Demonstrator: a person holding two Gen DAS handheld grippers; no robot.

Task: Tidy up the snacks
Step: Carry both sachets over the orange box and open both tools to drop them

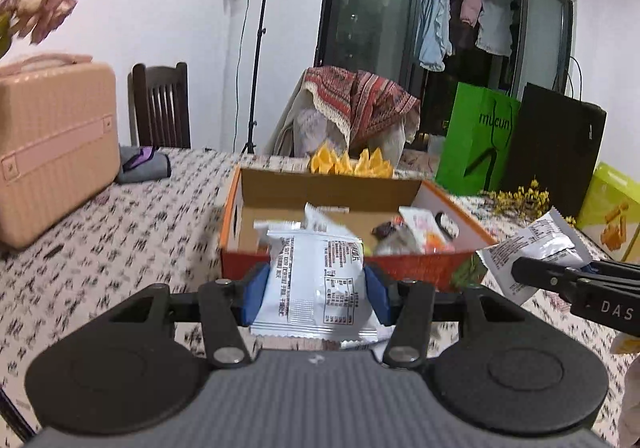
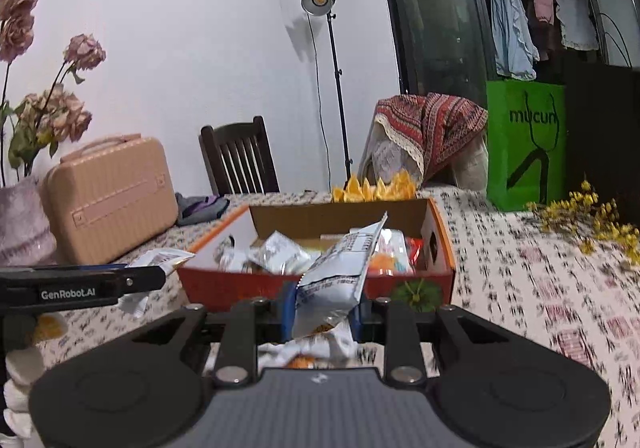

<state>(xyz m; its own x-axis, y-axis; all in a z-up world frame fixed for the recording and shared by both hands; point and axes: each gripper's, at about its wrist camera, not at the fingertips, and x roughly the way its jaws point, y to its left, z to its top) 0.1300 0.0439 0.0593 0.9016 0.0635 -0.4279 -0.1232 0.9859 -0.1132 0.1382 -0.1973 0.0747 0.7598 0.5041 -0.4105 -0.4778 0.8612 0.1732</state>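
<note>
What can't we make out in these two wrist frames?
- Print on the left gripper's packet: motion-blurred, left wrist view.
- Box contents: near wall and the right gripper's packet cover them, right wrist view.
- Table under both grippers: bodies block it.

The left gripper (image 1: 316, 292) fills the lower part of its own view with a grey ribbed housing at bottom centre, flanked by two round black discs with raised inner circles. Black linkage bars fixed with silver screws run up to blue finger pads (image 1: 254, 294). The right gripper (image 2: 322, 308) has the same build in its own view: grey ribbed body, black discs, silver screw heads, blue pads. Seen from the side at the frame edges, the black fingers carry white lettering, "DAS" on one and "GenRobot.AI" on the other.
</note>
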